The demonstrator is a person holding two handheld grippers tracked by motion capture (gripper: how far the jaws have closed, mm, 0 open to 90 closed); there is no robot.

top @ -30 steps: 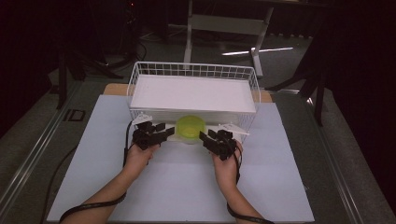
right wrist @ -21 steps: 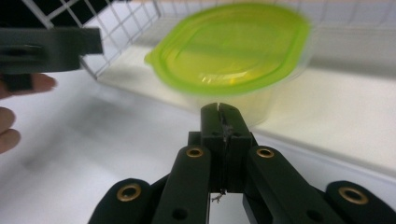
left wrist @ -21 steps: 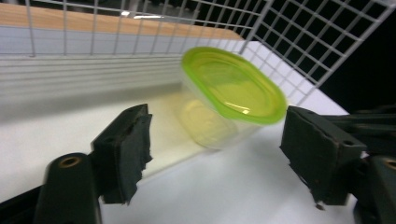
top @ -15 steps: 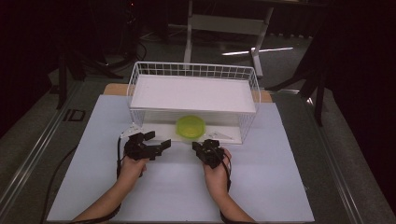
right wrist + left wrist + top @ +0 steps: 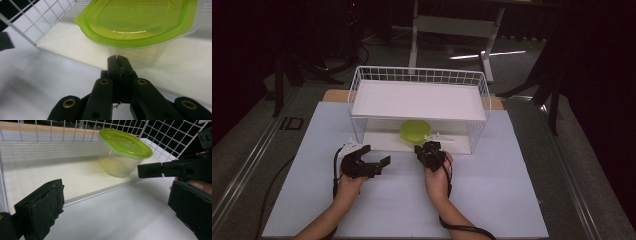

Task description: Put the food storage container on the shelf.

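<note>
High view shows a white wire basket (image 5: 419, 107) standing on the pale table (image 5: 512, 200), with a flat white board lying across its upper part like a shelf. Underneath that board, on the basket's white floor, sits a clear tub with a green lid (image 5: 413, 130), close to the open front edge. It probably sits there because that low opening is the only way in from the person's side.

Both hands rest on the table just in front of the basket. The left gripper (image 5: 371, 165) has its jaws spread wide and grasps nothing; in the left gripper view the two black pads frame the tub (image 5: 123, 152) from a distance, with the other gripper's arm crossing in at the right. The right gripper (image 5: 428, 149) has its jaws pressed together on nothing; in the right gripper view its tips (image 5: 119, 61) sit just short of the tub's clear wall (image 5: 140, 27), below the lid's rim, and whether they touch it cannot be told.

Compared with the picture from a second ago, both grippers have drawn back toward the person: then they flanked the tub at the basket's front, and now they lie apart from it on the bare table. The tub has stayed inside, under the shelf. This reads as a release after sliding the tub in, though that is a judgement.
</note>
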